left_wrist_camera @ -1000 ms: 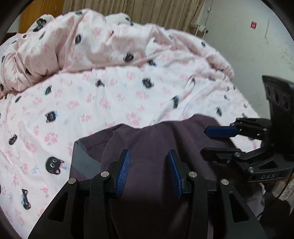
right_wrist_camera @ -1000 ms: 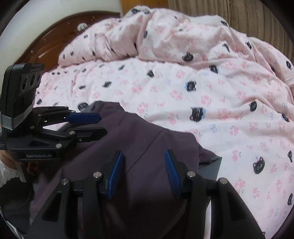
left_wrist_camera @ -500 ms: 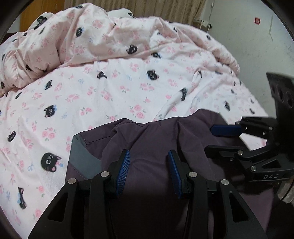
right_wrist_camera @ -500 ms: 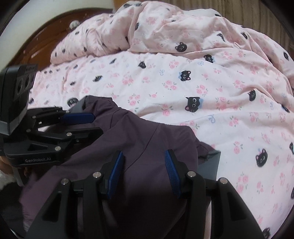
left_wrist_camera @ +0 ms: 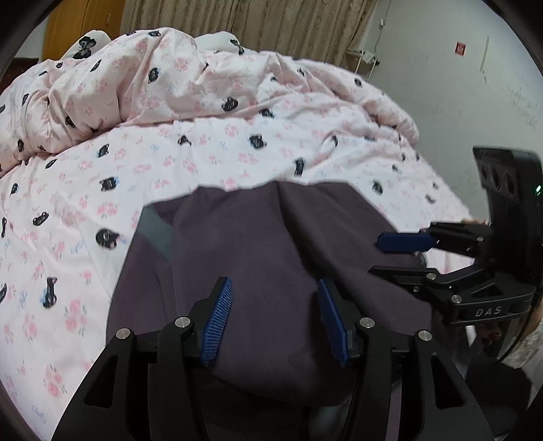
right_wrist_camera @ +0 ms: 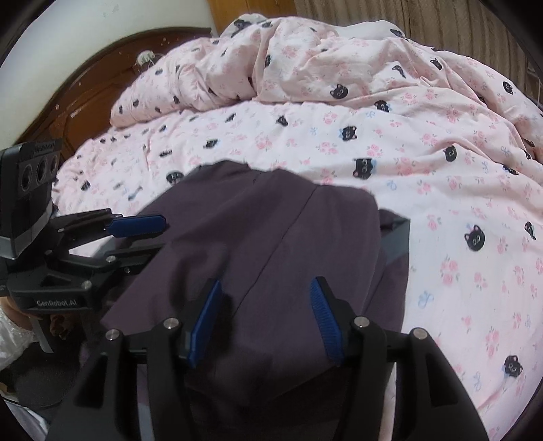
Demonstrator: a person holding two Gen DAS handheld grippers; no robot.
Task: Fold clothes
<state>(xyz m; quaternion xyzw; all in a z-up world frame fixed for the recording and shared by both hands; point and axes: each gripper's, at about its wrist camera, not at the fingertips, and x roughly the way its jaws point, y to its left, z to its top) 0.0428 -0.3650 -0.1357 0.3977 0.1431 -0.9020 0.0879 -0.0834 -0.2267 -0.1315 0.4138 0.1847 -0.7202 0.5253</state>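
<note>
- Lying on the bed (left_wrist_camera: 163,176), the purple garment (left_wrist_camera: 264,244) sits on the near part of the pink cat-print sheet, with a grey panel (left_wrist_camera: 154,230) showing at its left edge.
- Both tongs point steeply down at the garment from the near side, side by side over the cloth.
- The left tongs (left_wrist_camera: 275,319) hang over the near fold; the blue pads (left_wrist_camera: 219,319) stand apart and are opening, with purple cloth bunched up between them. Whether the pads still press the cloth cannot be told.
- The right tongs (right_wrist_camera: 263,319) are held the same way, their jaws opening, with a seam of the garment (right_wrist_camera: 281,237) running up between them; pad contact is not clear here either.
- Seen from the left wrist, the right tongs (left_wrist_camera: 400,257) reach in sideways over the garment's right edge.
- A crumpled quilt (right_wrist_camera: 305,61) is heaped at the far side of the bed, before a curtain (left_wrist_camera: 244,23).
</note>
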